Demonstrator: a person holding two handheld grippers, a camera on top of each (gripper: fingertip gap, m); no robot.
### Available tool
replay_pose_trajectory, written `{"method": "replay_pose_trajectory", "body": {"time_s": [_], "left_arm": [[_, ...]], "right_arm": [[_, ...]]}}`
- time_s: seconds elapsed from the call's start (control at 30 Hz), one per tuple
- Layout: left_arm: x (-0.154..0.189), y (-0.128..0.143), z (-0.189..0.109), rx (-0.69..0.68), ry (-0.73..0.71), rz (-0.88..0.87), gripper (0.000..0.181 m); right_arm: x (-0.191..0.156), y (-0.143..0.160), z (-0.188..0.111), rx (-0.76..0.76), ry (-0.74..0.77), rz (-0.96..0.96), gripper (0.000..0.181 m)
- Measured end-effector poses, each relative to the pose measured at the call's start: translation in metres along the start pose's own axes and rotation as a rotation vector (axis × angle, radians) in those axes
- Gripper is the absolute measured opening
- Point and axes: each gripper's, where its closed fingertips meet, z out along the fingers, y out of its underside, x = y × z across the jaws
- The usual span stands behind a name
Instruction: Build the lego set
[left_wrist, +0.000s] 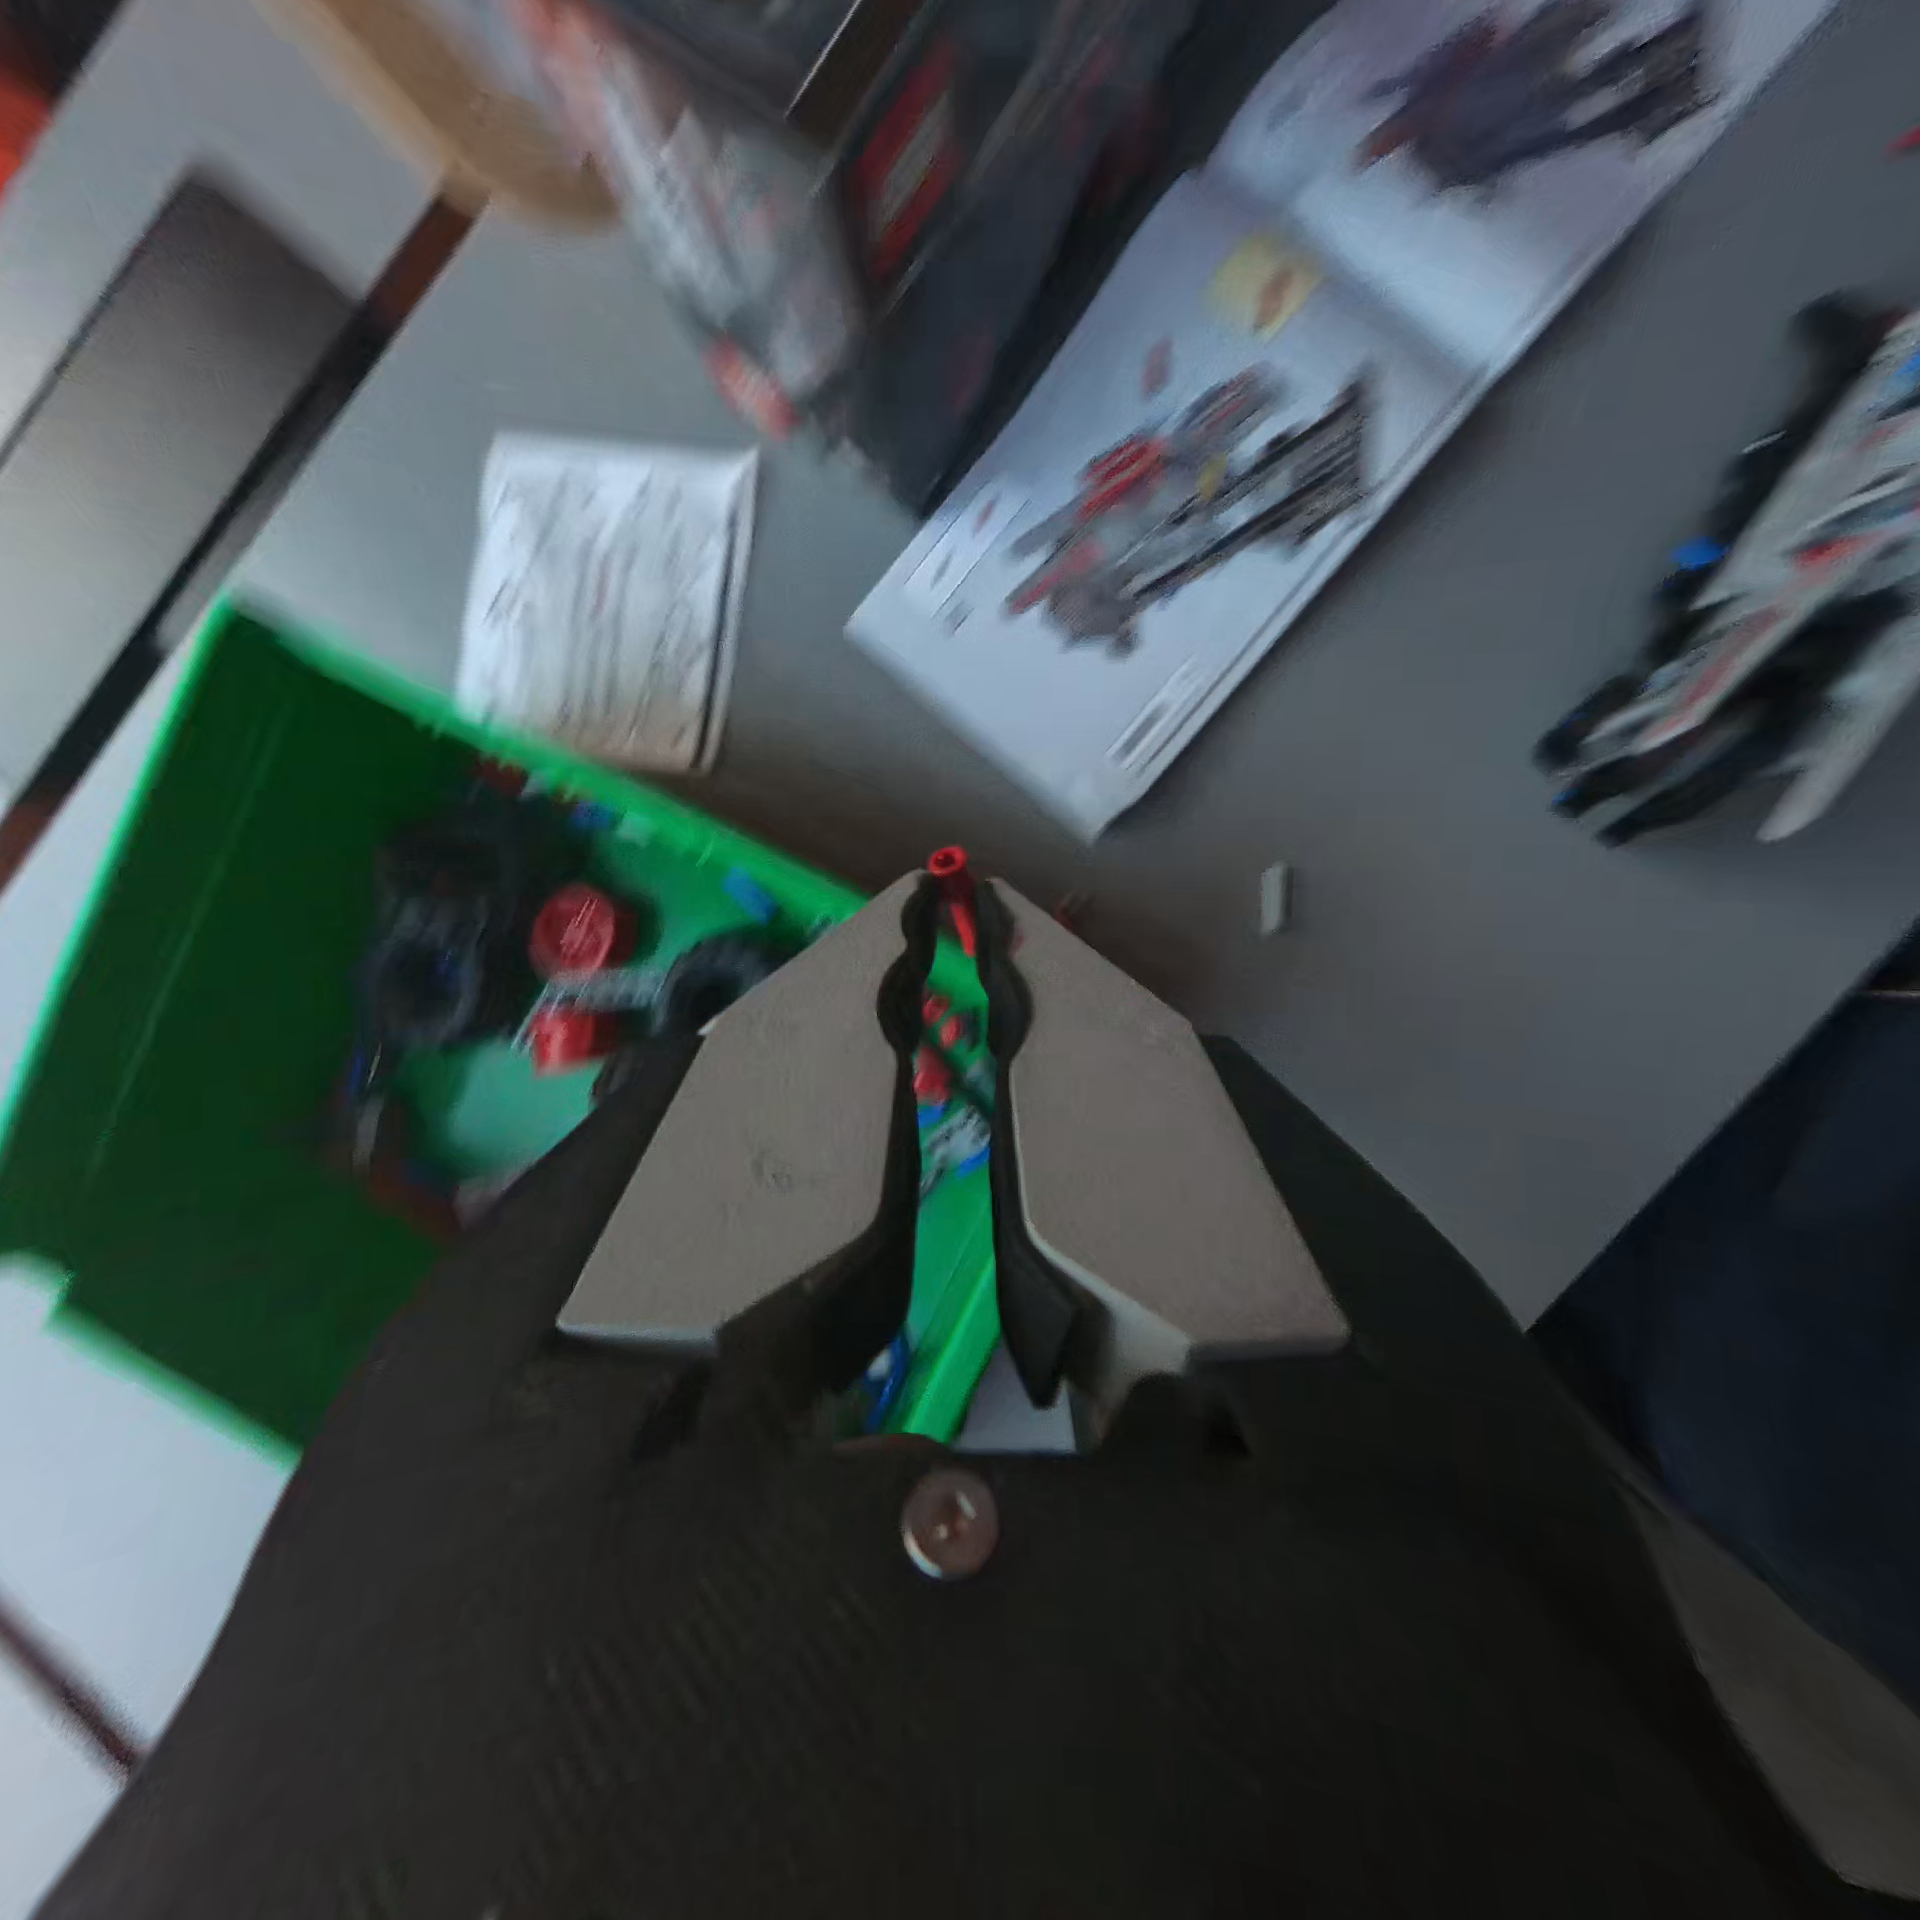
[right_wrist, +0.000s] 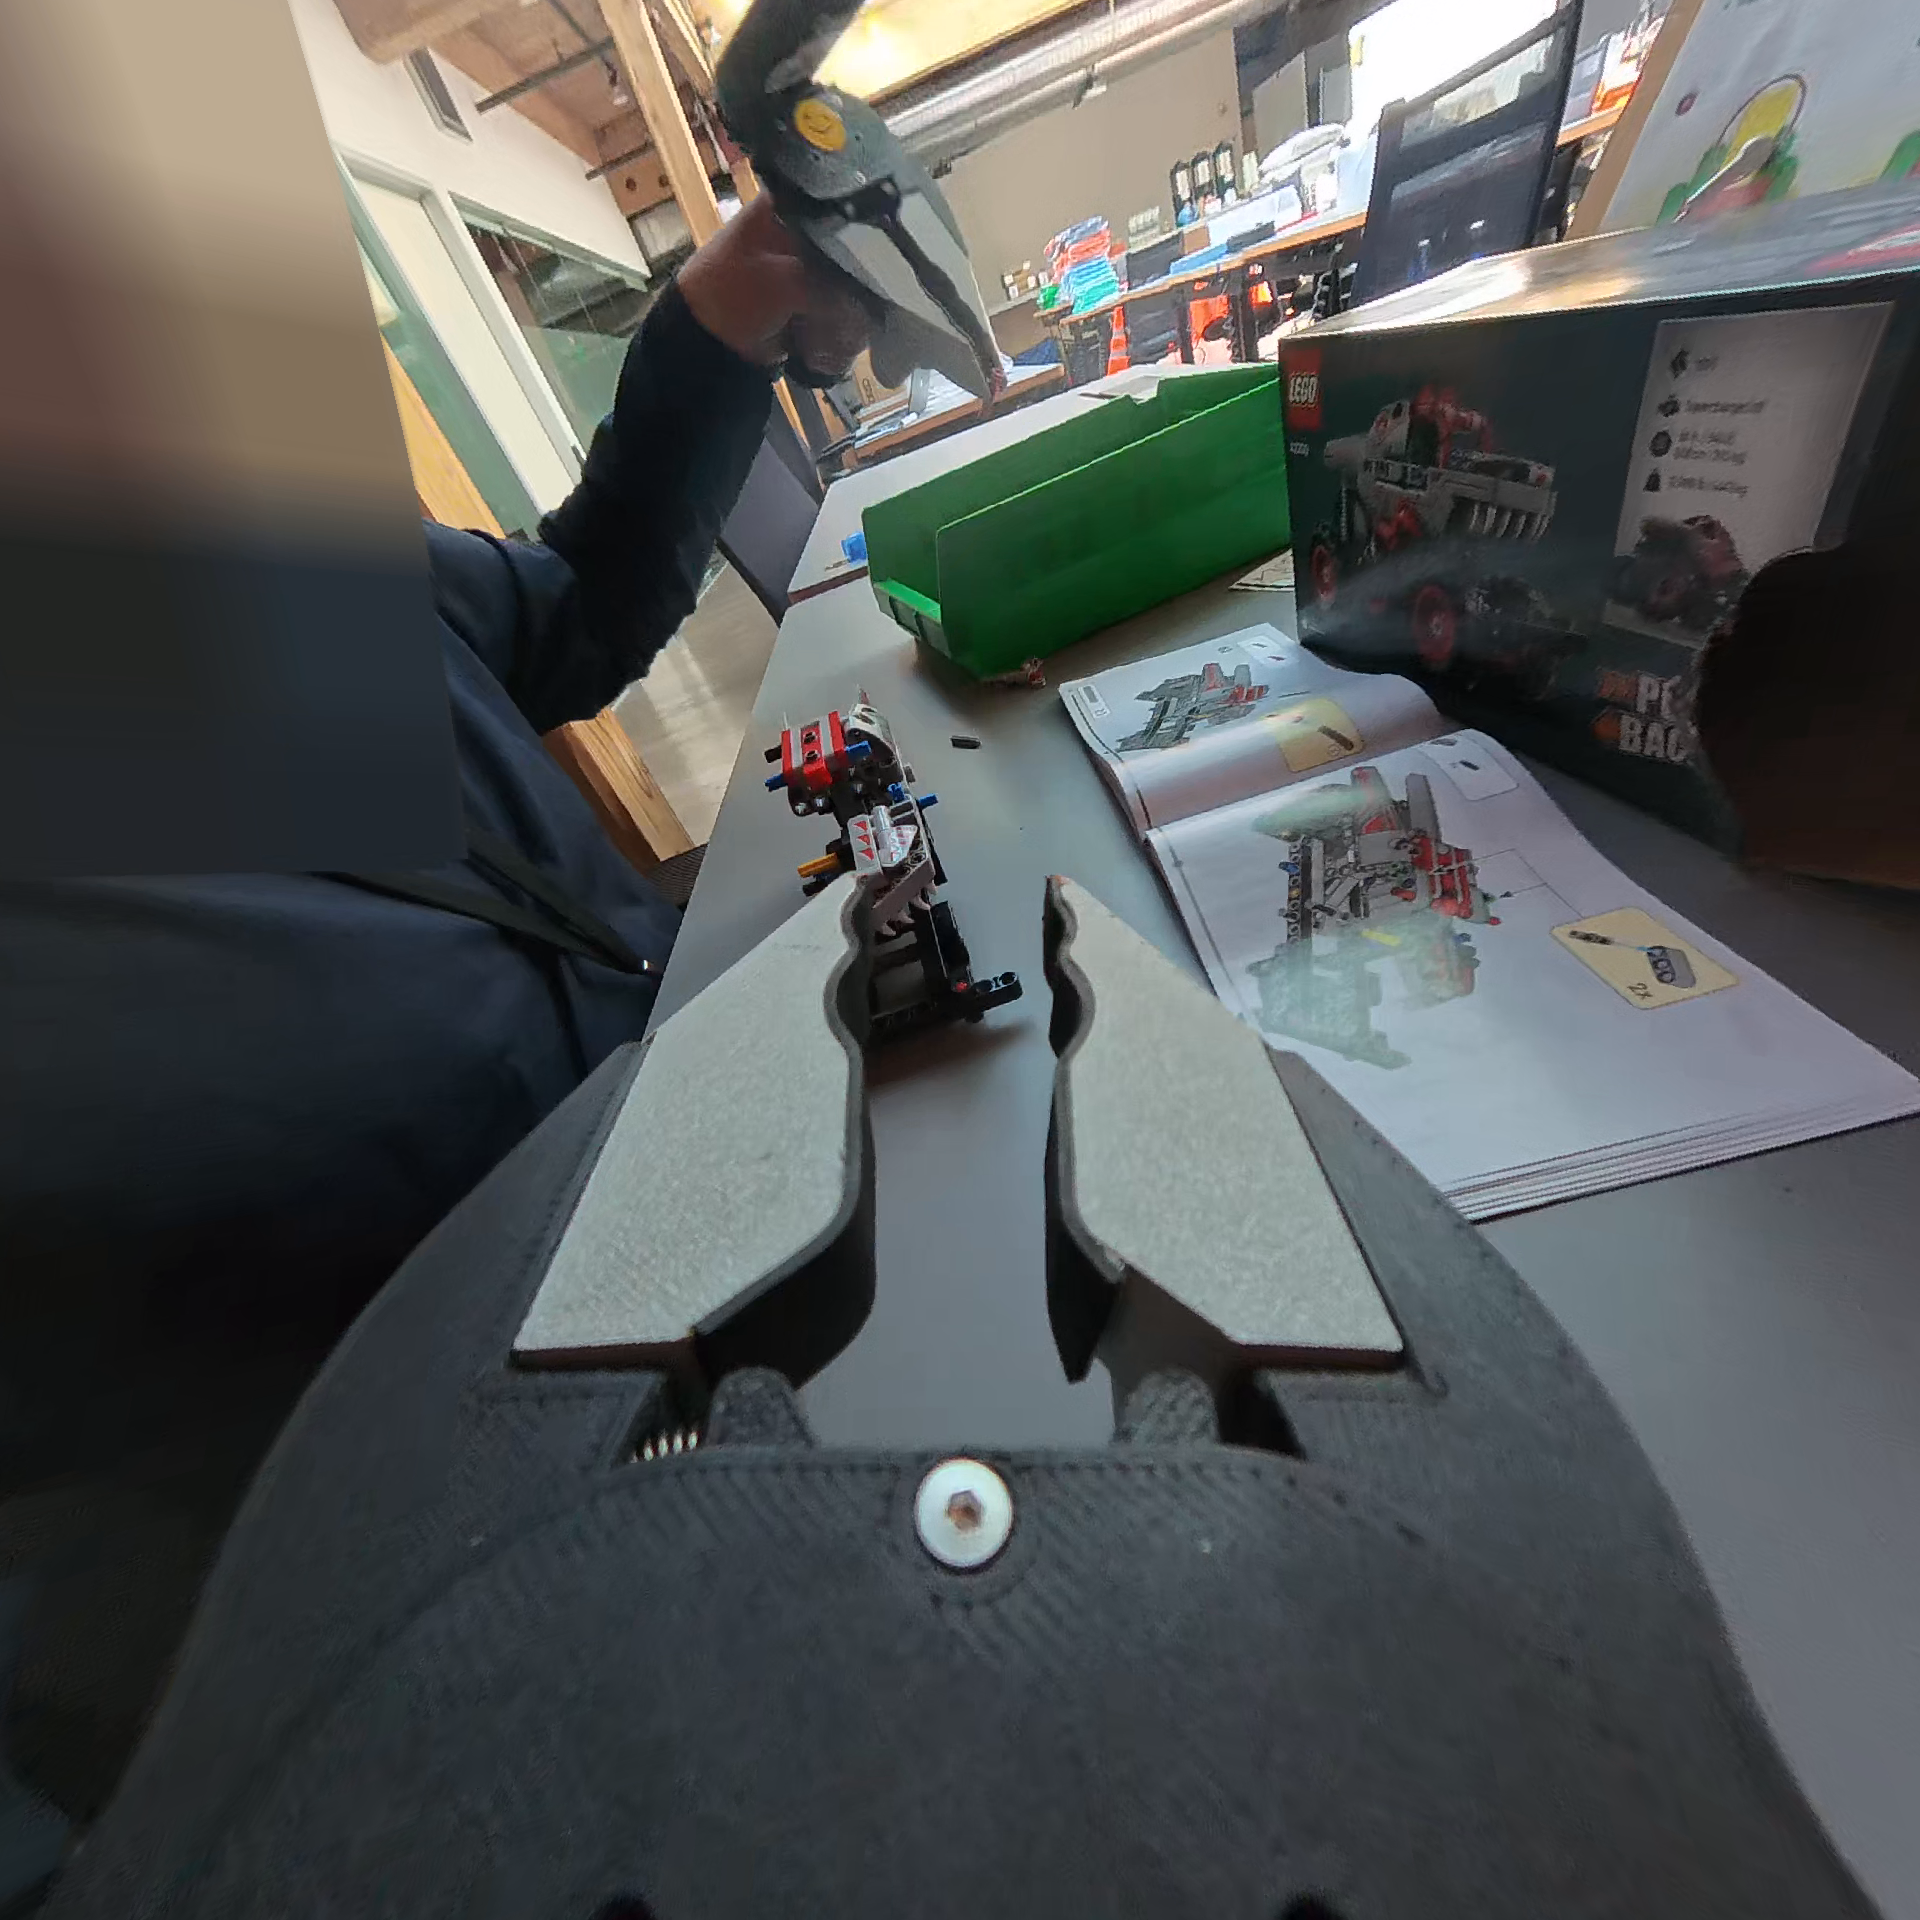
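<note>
Red pin up, model waiting.
My left tongs (left_wrist: 951, 883) pinch a red pin (left_wrist: 948, 864) above the green bin (left_wrist: 239, 935); my right tongs (right_wrist: 951, 904) hang spread beside the half-built model (right_wrist: 883, 831) on the bench (right_wrist: 1039, 790).

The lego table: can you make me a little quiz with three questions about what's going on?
1. True or false: the left gripper is shut on a small red pin.
2. Where do the loose parts sit? A) green bin B) the lego box C) on the open instruction booklet
3. Fill in: the right gripper has its jaws ____, low over the table next to the half-built lego model.

Key: 1 true. 2 A, the left wrist view looks down into the bin at red and black pieces. 3 open, with nothing between them.
</note>
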Motion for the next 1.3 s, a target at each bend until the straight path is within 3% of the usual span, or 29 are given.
{"method": "replay_pose_trajectory", "body": {"time_s": [0.13,0.2,0.3,0.43,0.57,0.67,0.77,0.9,1.03,1.17,1.3], "left_arm": [[0.092,-0.067,0.049,0.056,0.213,0.226,0.004],[0.132,-0.074,0.085,-0.042,0.335,0.282,0.004],[0.162,-0.073,0.137,-0.179,0.375,0.358,0.003],[0.189,-0.076,0.172,-0.284,0.480,0.365,0.003],[0.206,-0.094,0.182,-0.251,0.552,0.374,0.003],[0.223,-0.120,0.172,-0.132,0.663,0.346,0.003],[0.237,-0.140,0.163,0.005,0.728,0.370,0.003],[0.243,-0.162,0.156,0.134,0.695,0.375,0.003],[0.248,-0.176,0.145,0.234,0.682,0.378,0.003],[0.259,-0.169,0.149,0.195,0.698,0.408,0.003],[0.269,-0.159,0.177,0.065,0.676,0.441,0.004]], "right_arm": [[0.003,0.004,0.002,-0.012,0.010,0.006,0.029],[0.004,0.008,0.005,-0.028,0.014,0.012,0.029],[0.004,0.010,0.007,-0.038,0.013,0.011,0.028],[-0.001,0.008,0.008,-0.035,-0.002,-0.003,0.028],[0.000,0.009,0.013,-0.045,0.023,-0.023,0.026],[0.019,0.010,0.022,-0.046,0.131,0.002,0.021],[0.022,0.012,0.040,-0.054,0.114,0.084,0.019],[0.022,0.025,0.061,-0.123,0.119,0.080,0.020],[0.023,0.019,0.068,-0.094,0.164,0.043,0.019],[0.026,0.003,0.059,-0.008,0.187,0.049,0.023],[0.033,-0.004,0.041,0.038,0.208,0.070,0.017]]}}
